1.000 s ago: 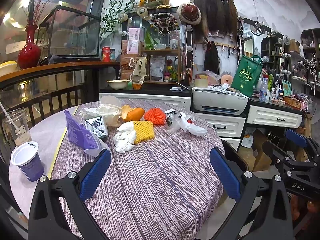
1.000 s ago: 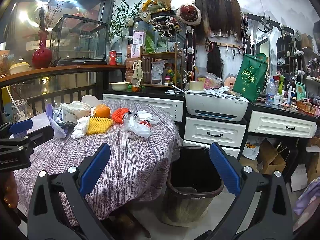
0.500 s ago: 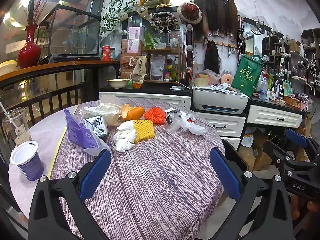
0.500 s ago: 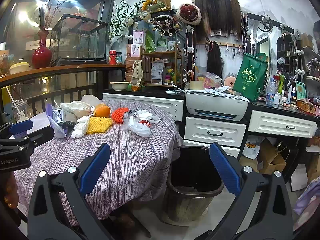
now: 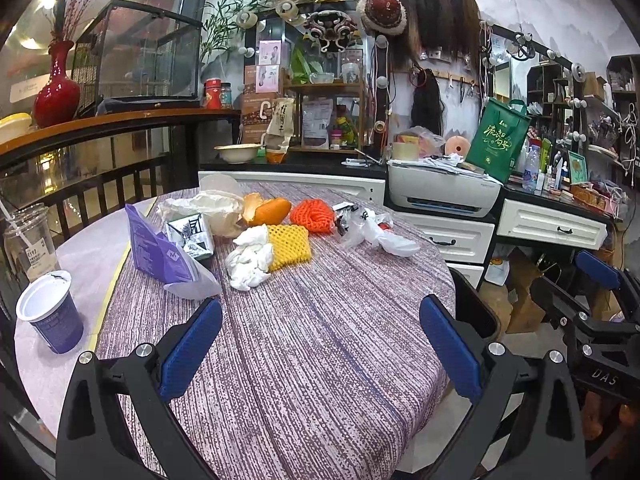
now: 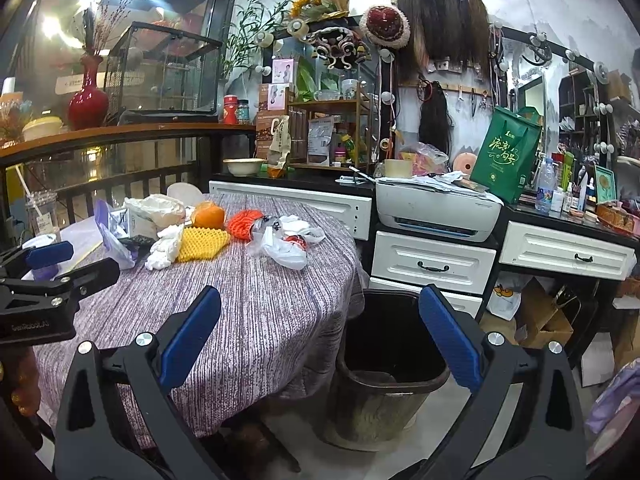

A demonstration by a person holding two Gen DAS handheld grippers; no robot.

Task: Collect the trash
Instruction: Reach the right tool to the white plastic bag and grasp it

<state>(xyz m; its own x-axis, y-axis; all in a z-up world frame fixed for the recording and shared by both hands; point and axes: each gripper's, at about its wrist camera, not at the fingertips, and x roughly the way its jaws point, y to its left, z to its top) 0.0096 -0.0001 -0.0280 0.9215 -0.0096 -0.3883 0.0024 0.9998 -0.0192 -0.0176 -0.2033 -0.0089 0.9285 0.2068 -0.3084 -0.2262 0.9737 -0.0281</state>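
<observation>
Trash pile [image 5: 256,236] sits mid-table [image 5: 320,360], far side from my jaws. Left gripper [image 5: 320,344] nearer, right gripper [image 6: 320,336] near bin [image 6: 390,364]; both wide open, empty.

Left view looks across the round table [image 5: 320,360]; right view (further right) overlooks the bin [image 6: 394,344]; both share the table's litter.

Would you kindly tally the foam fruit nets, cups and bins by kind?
Foam fruit nets: 2, yellow foam net and orange foam net.
Cups: 2, purple paper cup and clear plastic cup.
Bins: 1, dark waste bin.
Total: 5.
</observation>
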